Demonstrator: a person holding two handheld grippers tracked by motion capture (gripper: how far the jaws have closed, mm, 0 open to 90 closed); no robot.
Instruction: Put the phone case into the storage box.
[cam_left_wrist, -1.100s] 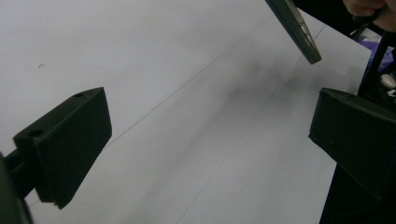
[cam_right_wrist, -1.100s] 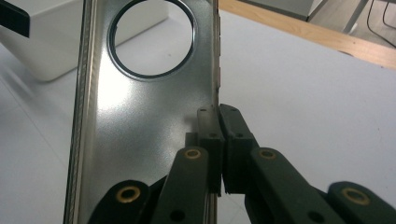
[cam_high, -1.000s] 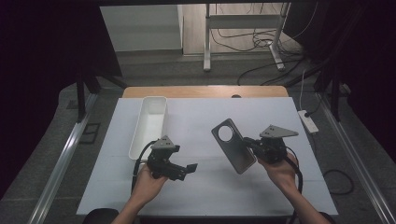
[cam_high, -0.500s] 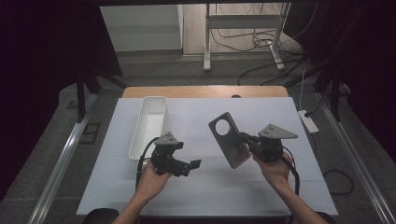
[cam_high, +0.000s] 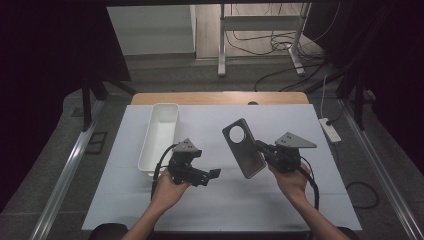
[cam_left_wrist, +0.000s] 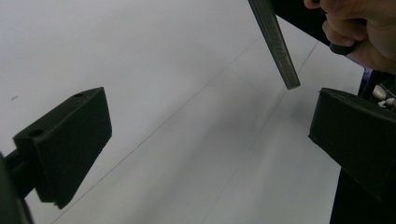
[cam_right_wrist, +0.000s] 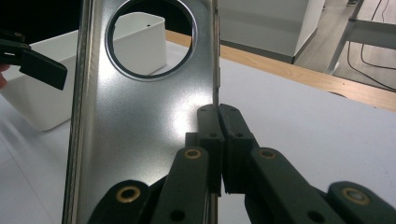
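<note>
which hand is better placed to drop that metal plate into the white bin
Right. The right gripper is already shut on the edge of the metal plate, held up off the table. The left gripper is open and empty, though it sits nearer the white bin.

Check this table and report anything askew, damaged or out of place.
Nothing looks damaged or spilled. The grey metal plate with the round hole is off the table, pinched by one edge in the right hand-held gripper. The white bin stands upright. The left hand-held gripper is open.
</note>
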